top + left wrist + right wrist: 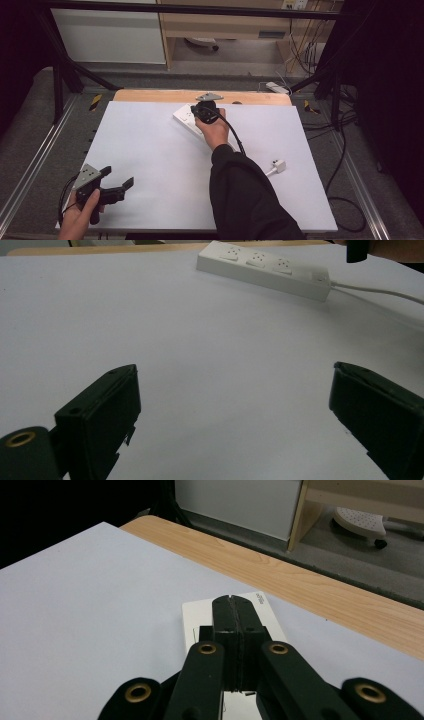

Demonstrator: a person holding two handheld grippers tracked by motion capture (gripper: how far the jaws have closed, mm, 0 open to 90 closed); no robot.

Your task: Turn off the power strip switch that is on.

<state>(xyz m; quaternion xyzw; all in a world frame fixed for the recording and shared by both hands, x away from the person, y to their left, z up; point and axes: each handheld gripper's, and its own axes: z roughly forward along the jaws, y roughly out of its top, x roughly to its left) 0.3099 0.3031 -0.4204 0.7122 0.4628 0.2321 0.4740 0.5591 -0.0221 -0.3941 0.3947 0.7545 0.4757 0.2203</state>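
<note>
A white power strip (184,116) lies at the far middle of the white sheet (150,150). My right gripper (202,111) is over the strip's far end. In the right gripper view its jaws (233,601) are pressed together with nothing between them, and the strip's end (197,620) shows just under them. My left gripper (119,181) is held low near the front left corner, jaws wide apart and holding nothing. In the left gripper view (235,405) the strip (262,267) lies far ahead with three sockets showing and its white cable (380,291) running off right.
A white plug (278,166) with a short cable lies at the right of the sheet. A bare wooden strip (150,95) runs along the table's far edge. Black frame bars (65,65) and loose cables (345,150) flank the table.
</note>
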